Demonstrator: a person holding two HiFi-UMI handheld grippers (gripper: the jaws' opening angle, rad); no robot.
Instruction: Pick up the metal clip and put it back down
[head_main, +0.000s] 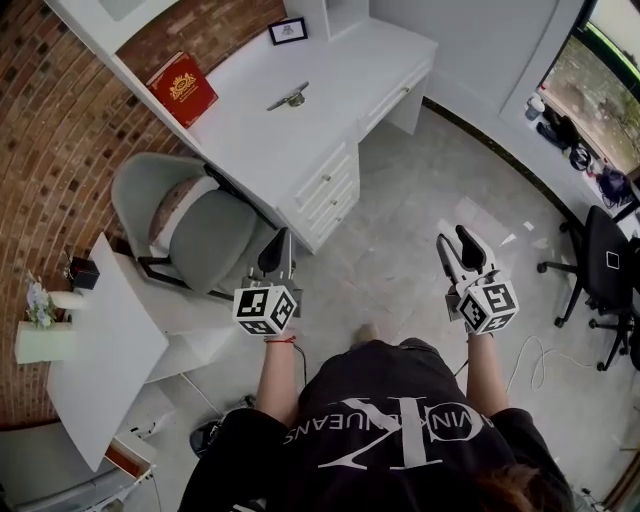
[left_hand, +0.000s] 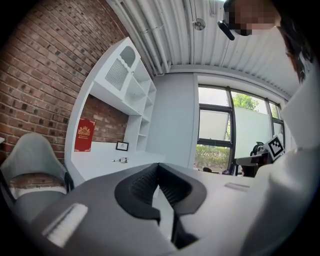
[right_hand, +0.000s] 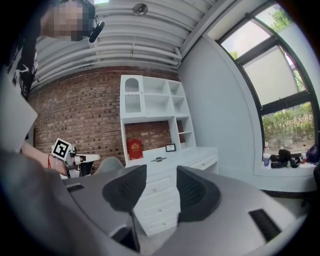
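A red book (head_main: 182, 88) and small picture frame (head_main: 288, 30) stand on the white desk (head_main: 250, 125), grey chair (head_main: 205, 240) beside.

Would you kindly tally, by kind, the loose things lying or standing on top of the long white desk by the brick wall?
red book: 1
picture frame: 1
metal clip: 1
Total: 3
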